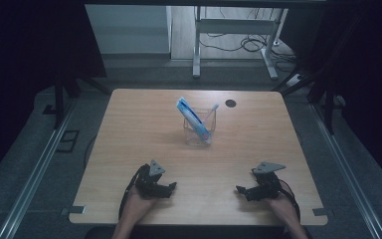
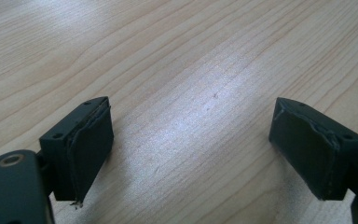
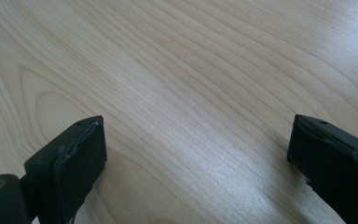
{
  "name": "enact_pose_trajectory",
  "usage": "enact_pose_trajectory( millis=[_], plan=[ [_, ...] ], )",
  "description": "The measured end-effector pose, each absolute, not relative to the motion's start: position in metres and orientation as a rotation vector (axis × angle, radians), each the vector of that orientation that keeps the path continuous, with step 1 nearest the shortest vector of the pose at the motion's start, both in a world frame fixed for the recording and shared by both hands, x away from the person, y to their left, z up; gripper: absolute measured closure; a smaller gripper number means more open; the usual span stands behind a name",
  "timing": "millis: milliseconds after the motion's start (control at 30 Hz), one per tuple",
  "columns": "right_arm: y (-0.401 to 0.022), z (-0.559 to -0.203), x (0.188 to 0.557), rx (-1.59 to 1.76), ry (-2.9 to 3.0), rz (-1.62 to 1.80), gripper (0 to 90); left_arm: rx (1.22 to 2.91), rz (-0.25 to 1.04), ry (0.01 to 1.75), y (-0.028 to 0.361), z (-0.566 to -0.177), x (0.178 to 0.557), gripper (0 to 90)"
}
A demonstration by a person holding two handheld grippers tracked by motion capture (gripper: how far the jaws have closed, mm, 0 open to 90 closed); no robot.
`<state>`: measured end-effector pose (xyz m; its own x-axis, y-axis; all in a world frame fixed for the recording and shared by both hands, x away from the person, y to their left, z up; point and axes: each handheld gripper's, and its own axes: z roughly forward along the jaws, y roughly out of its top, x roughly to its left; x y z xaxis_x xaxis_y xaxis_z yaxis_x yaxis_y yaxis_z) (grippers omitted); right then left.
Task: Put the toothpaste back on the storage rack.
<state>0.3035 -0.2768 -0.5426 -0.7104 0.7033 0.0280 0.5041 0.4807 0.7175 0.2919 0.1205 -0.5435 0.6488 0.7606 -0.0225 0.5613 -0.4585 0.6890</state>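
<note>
Both grippers idle on light wooden table (image 1: 129, 129), lower frame: left gripper (image 1: 171, 186) jaws apart, right gripper (image 1: 239, 189) jaws apart, nothing held. Clear plastic cup (image 1: 199, 133) w/ blue-white toothpaste tube (image 1: 193, 118) + pink toothbrush (image 1: 210, 113) frame centre, well apart. Judgement: approach slow, pinch low, avoid tipping cup.

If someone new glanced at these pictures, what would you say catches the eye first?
Most likely the clear cup near the middle of the wooden table, with a blue-and-white tube and a toothbrush leaning in it. Next, the two open hand-held grippers, left and right, resting at the near edge, apart from the cup.
</note>
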Motion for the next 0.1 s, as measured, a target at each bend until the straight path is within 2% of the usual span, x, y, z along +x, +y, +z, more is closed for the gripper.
enact_pose_trajectory(
  millis=[100],
  plan=[
    [-0.275,-0.5431,0.302,1.002,2.463,1.024,3.5,2.189,0.381,1.022,0.1205,-0.5436,0.2919,13.7]
  ],
)
